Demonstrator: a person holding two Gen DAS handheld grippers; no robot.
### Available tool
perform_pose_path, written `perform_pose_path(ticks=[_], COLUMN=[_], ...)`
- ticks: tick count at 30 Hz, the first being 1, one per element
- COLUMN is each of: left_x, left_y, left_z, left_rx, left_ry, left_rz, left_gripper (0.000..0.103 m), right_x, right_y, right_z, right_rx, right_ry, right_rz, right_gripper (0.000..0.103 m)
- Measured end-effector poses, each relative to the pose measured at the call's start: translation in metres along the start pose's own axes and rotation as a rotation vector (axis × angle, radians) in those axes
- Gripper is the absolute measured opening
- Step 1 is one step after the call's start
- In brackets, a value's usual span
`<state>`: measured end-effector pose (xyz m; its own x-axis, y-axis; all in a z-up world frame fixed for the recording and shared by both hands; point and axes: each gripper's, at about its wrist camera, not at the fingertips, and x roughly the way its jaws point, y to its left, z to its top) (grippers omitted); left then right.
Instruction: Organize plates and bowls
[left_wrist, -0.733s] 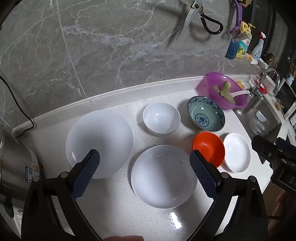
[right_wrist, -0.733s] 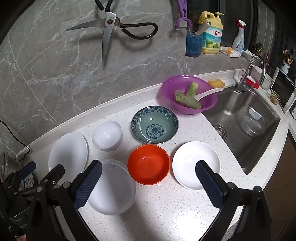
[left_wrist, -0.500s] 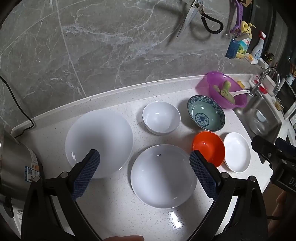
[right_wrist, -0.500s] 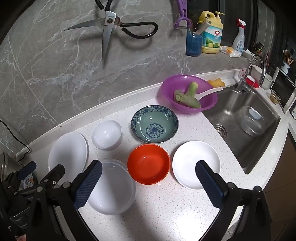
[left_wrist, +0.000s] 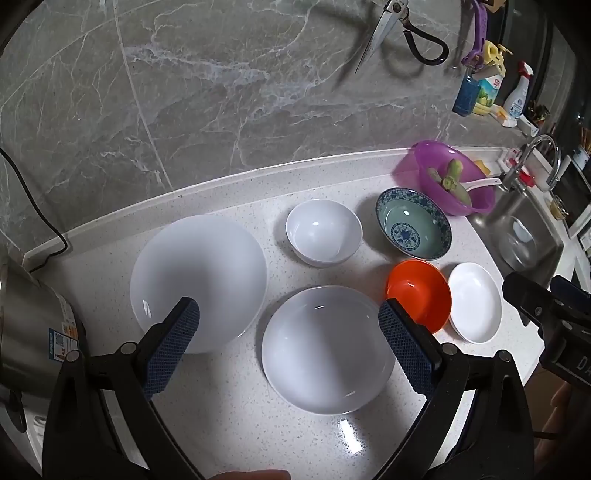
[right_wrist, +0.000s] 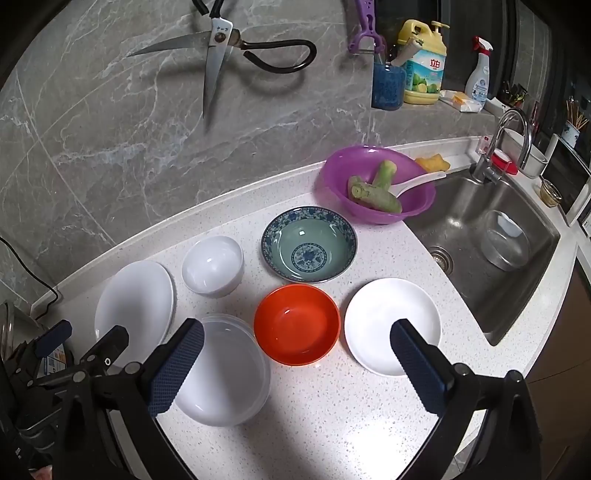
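Still just hovering pre-grab, left tool (left_wrist: 288, 347) and right tool (right_wrist: 295, 365) both spread wide, holding nothing. Probably needing to drop onto the orange bowl (right_wrist: 296, 324) rim next, stacking somewhere.

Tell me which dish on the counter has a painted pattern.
The blue-patterned bowl, behind the orange bowl. Its rim and centre carry blue motifs on a green inside; the other dishes are plain white or orange.

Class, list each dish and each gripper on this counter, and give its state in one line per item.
left gripper: open, holding nothing
right gripper: open, holding nothing
orange bowl: upright, empty
blue patterned bowl: upright, empty
small white bowl: upright, empty
purple basin: holds green stalks and a white spoon
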<state>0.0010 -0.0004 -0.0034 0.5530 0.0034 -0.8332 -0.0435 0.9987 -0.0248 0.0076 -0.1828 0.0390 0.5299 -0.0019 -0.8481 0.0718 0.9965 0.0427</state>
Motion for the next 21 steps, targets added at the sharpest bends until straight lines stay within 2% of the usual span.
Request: perform_pose_path(ticks=[21], left_x=[0.0022], left_y=[0.0029], left_z=[-0.0022], left_rx=[0.001], left_ry=[0.004], left_rz=[0.001], left_gripper=[0.099], right_x=[0.001], right_y=[-0.0006], right_z=[0.0011], right_rx=[-0.002], right_ry=[0.004], right_rz=[-0.002], right_gripper=[0.103])
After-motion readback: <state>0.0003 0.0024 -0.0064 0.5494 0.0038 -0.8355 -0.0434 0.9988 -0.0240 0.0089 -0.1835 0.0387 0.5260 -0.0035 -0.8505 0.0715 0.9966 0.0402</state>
